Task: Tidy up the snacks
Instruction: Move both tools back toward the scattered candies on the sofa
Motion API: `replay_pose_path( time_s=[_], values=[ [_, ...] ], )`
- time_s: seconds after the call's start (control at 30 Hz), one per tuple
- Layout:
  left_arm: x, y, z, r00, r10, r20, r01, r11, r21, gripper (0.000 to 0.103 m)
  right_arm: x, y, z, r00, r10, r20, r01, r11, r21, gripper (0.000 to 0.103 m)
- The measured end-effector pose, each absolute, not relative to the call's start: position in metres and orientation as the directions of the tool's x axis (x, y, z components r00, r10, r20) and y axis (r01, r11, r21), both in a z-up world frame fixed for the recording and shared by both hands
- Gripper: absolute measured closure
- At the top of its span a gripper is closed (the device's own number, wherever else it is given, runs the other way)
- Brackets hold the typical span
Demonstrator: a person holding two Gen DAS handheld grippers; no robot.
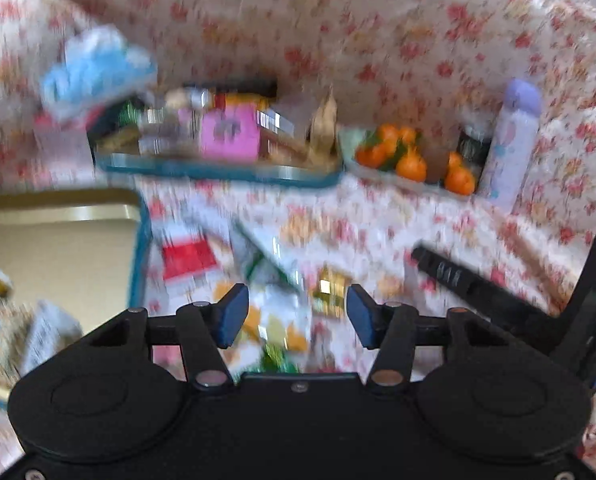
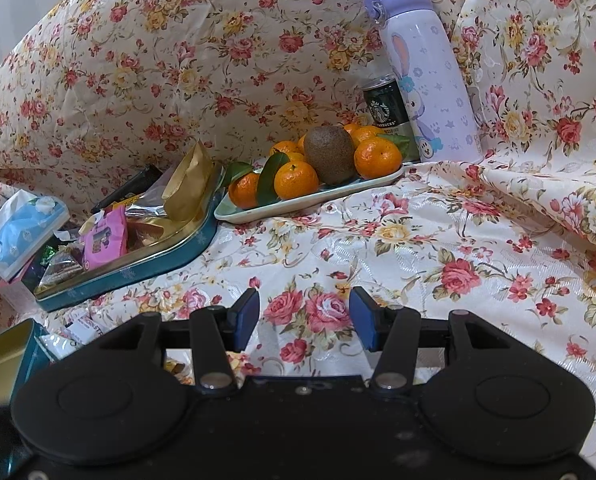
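Left wrist view: left gripper [image 1: 297,316] jaws apart, empty, above blurred loose snack packets [image 1: 273,320] on the floral cloth [image 1: 378,216] | right gripper [image 2: 304,318] jaws apart, empty, over bare cloth | teal tin tray [image 2: 137,268] of snacks beyond-left | tangerine plate [image 2: 310,200] beside it

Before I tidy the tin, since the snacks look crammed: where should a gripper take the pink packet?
Probably the pink packet's raised upper edge, coming from above. It leans propped in the teal tin, so that edge sticks up free, while neighbouring wrappers crowd its lower part.
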State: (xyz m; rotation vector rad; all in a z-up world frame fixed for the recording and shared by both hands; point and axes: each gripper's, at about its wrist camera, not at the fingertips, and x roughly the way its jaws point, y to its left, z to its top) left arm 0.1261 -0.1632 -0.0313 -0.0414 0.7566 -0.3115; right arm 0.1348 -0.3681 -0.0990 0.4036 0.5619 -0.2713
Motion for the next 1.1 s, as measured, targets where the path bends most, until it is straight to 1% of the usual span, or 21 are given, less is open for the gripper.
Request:
replay_pose_path(
  time_s=[0.07, 0.2, 0.27, 0.3, 0.37, 0.43, 0.5, 0.63, 0.67, 0.73, 0.8, 0.83, 0.93, 1.03, 1.1],
  values=[
    [0.135, -0.162, -0.021, 0.726, -0.261, -0.636, 0.221, 0.965, -0.144, 0.044, 0.135, -0.368, -0.099, 0.814, -0.139, -0.564, 0.355, 0.887, 0.295, 0.049],
    [0.176, -0.157, -0.012, 0.730, -0.200, -0.653, 0.096, 0.977, -0.192, 0.044, 0.135, -0.368, -0.099, 0.814, -0.139, -0.564, 0.355, 0.887, 0.295, 0.049],
    [0.204, -0.153, -0.014, 0.703, -0.143, -0.697, 0.015, 0.982, -0.186, 0.044, 0.135, -0.368, -0.099, 0.814, -0.138, -0.564, 0.355, 0.887, 0.295, 0.049],
    [0.217, -0.148, -0.018, 0.679, -0.136, -0.722, -0.010, 0.981, -0.195, 0.044, 0.135, -0.368, -0.099, 0.814, -0.137, -0.565, 0.355, 0.887, 0.295, 0.049],
    [0.243, -0.141, -0.026, 0.606, -0.161, -0.779, -0.050, 0.970, -0.239, 0.044, 0.135, -0.368, -0.099, 0.814, -0.137, -0.565, 0.355, 0.887, 0.296, 0.049],
    [0.260, -0.135, -0.035, 0.558, -0.184, -0.809, -0.069, 0.961, -0.266, 0.045, 0.135, -0.368, -0.099, 0.814, -0.137, -0.565, 0.354, 0.887, 0.296, 0.049],
    [0.264, -0.136, -0.041, 0.560, -0.122, -0.819, -0.087, 0.975, -0.205, 0.045, 0.135, -0.368, -0.099, 0.814, -0.137, -0.564, 0.355, 0.887, 0.297, 0.049],
    [0.263, -0.145, -0.050, 0.598, 0.026, -0.801, -0.094, 0.995, -0.038, 0.045, 0.134, -0.368, -0.099, 0.815, -0.136, -0.563, 0.356, 0.885, 0.301, 0.049],
    [0.265, -0.144, -0.054, 0.593, 0.038, -0.804, -0.108, 0.994, -0.033, 0.046, 0.134, -0.368, -0.099, 0.816, -0.136, -0.563, 0.356, 0.884, 0.303, 0.049],
    [0.267, -0.140, -0.060, 0.557, 0.018, -0.830, -0.131, 0.989, -0.066, 0.048, 0.135, -0.368, -0.099, 0.815, -0.137, -0.563, 0.356, 0.884, 0.302, 0.049],
    [0.265, -0.141, -0.063, 0.549, 0.010, -0.835, -0.139, 0.987, -0.079, 0.047, 0.135, -0.368, -0.099, 0.815, -0.136, -0.563, 0.356, 0.884, 0.302, 0.049],
    [0.262, -0.145, -0.063, 0.554, 0.019, -0.833, -0.132, 0.989, -0.066, 0.047, 0.135, -0.368, -0.099, 0.815, -0.136, -0.563, 0.356, 0.884, 0.302, 0.049],
    [0.253, -0.155, -0.062, 0.547, -0.013, -0.837, -0.089, 0.993, -0.074, 0.047, 0.135, -0.368, -0.099, 0.815, -0.134, -0.563, 0.355, 0.884, 0.304, 0.049],
    [0.239, -0.168, -0.061, 0.557, -0.020, -0.830, -0.058, 0.996, -0.063, 0.047, 0.135, -0.367, -0.099, 0.815, -0.135, -0.564, 0.356, 0.884, 0.302, 0.049],
    [0.230, -0.177, -0.060, 0.552, -0.053, -0.832, -0.025, 0.996, -0.080, 0.047, 0.135, -0.367, -0.099, 0.815, -0.134, -0.564, 0.355, 0.884, 0.303, 0.049]
  ],
)
